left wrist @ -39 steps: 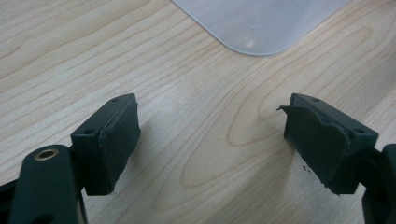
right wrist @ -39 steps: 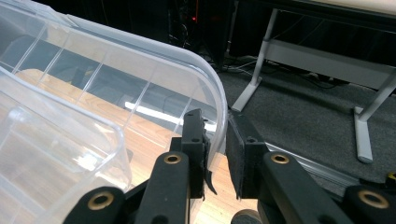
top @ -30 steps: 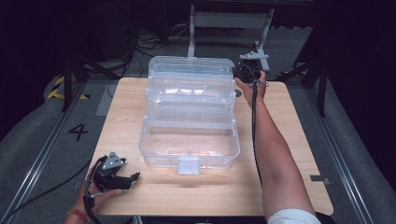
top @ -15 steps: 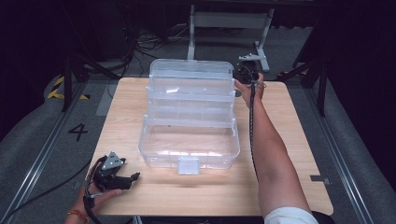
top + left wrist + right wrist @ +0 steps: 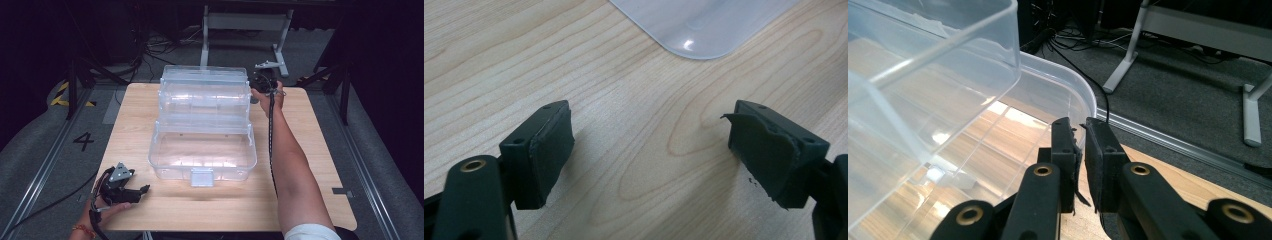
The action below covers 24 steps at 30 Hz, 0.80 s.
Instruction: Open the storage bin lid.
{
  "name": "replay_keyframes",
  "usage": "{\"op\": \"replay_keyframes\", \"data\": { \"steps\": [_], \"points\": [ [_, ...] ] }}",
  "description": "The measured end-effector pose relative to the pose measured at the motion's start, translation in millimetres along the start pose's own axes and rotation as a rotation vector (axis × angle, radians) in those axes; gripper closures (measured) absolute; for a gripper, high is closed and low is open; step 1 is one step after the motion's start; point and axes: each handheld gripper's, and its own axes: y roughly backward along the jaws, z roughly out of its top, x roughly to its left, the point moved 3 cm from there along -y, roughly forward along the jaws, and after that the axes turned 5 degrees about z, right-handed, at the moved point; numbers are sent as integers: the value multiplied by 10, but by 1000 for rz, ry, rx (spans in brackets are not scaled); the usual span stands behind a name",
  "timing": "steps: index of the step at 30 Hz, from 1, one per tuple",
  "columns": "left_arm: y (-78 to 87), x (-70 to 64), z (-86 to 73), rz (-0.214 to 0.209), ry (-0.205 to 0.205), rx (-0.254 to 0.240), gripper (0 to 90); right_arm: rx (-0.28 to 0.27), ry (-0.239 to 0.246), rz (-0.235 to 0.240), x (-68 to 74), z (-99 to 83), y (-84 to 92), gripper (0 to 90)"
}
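A large clear plastic box stood opened in the middle of the wooden table, its tiers stepped back from the near tray to the far lid. All compartments that could be seen were empty; only the wood showed through the walls. A small latch hung at the middle of the near wall.

The right tongs were at the far right corner of the box, beside its rim. Their jaws had just been closing and stood almost together, with a thin gap; whether the rim was pinched between them I could not tell, it seemed to be just beside them. The left tongs rested low at the near left of the table, jaws wide apart and holding nothing, with a rounded corner of the box a little ahead.

I judged the box light but bulky, with thin walls that are stiff at the rims and smooth, so quite slippery. The rim or the latch looked the best place for a grip, and the hinged tiers might swing if it was lifted at 1 corner.
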Motion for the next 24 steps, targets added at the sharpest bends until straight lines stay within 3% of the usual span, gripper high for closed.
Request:
{"op": "replay_keyframes", "data": {
  "steps": [6,24],
  "points": [
    [-1,1,1,-1,-1,0,186,3,7,4,11,-5,15,835],
    [-2,2,2,-4,1,-1,184,11,88,16,125,17,127,832]
  ]
}}
